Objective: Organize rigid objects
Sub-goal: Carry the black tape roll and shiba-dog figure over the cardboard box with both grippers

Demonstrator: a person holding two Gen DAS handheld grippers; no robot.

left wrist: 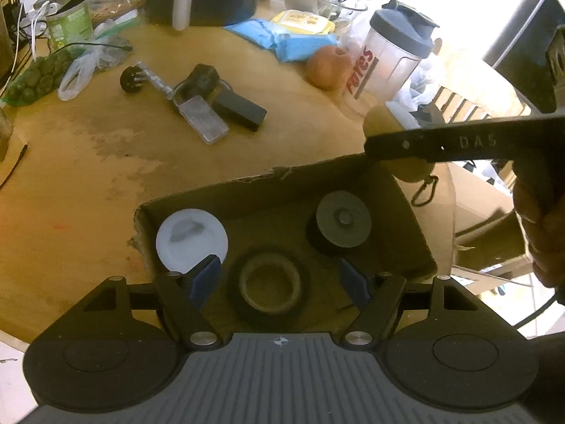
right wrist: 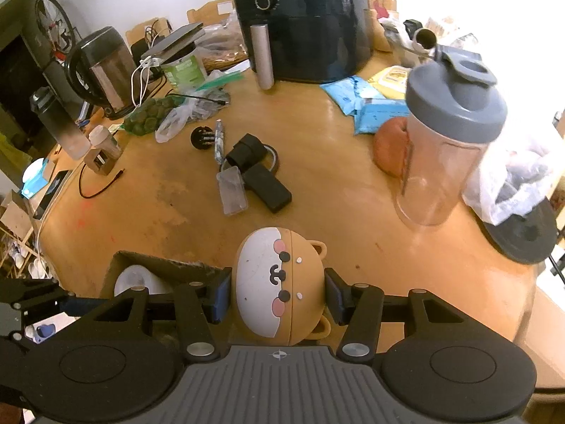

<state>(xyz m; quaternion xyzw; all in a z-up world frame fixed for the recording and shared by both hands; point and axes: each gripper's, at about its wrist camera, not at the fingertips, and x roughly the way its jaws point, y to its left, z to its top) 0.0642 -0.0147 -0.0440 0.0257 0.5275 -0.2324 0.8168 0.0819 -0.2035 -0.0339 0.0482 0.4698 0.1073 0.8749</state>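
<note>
While the box fills: sorting is under way, with loose items left on the worktop (right wrist: 317,190).
Left hand-held gripper (left wrist: 279,279): released, jaws wide and holding nothing; it hangs over the near part of the box (left wrist: 413,212), pointing steeply down.
Box contents, left to right: white lid (left wrist: 192,242) in the left corner, tape roll (left wrist: 270,288) in the middle directly under the left jaws, dark round cap (left wrist: 342,221) toward the right.
Worktop pile beyond the box: black plug (right wrist: 202,137), pen (right wrist: 218,141), clear case (right wrist: 232,189), black block (right wrist: 268,187), lying close together and partly touching.
Right hand-held gripper (right wrist: 279,291): clenched on the bear case (right wrist: 279,286), both pads pressed to its sides; in the left view it sits just above the box's far right corner.
Bear case position: off the worktop, carried in the jaws, not yet inside the box.
Further right: orange fruit (right wrist: 388,148) just beside the shaker (right wrist: 448,134); neither looks in play now.
Step in hand: I judge it to be the delivery of the bear case into the box.
Next move calls for: bringing the case over the free floor near the right side, lowering clear of the dark cap, then letting go; the left gripper should stay out of that path.
Risk: the rounded case may roll once freed.
</note>
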